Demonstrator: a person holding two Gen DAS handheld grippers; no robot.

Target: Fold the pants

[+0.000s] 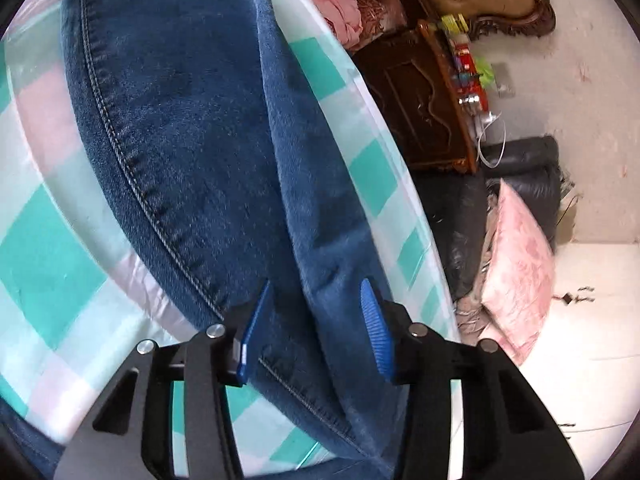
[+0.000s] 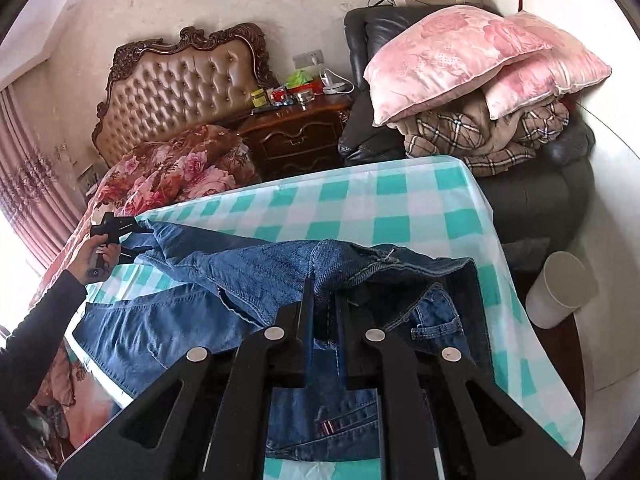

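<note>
1. The blue jeans [image 2: 256, 280] lie across the bench [image 2: 400, 208], which wears a teal-and-white checked cloth; the waistband end is bunched up near my right gripper, and a leg stretches away toward the left.
2. My right gripper [image 2: 322, 292] has its fingers drawn close together, clamped on a raised fold of denim at the waistband; a pocket and a small striped label show below it.
3. My left gripper [image 1: 314, 312] has its blue ribbed fingers [image 1: 374, 332] apart, with a ridge of the jeans leg [image 1: 192, 128] running between them. I cannot tell whether the pads press the cloth.
4. From the right wrist view I see the left gripper [image 2: 128, 238] at the far leg end, held in a hand [image 2: 98, 258] with a dark sleeve.
5. Beyond the bench stand a bed with a tufted headboard [image 2: 180, 88], a dark wooden nightstand [image 2: 298, 136] and a black armchair [image 2: 532, 192] piled with pink pillows [image 2: 452, 56].
6. A white bin [image 2: 560, 288] sits beside the bench's right edge.
</note>
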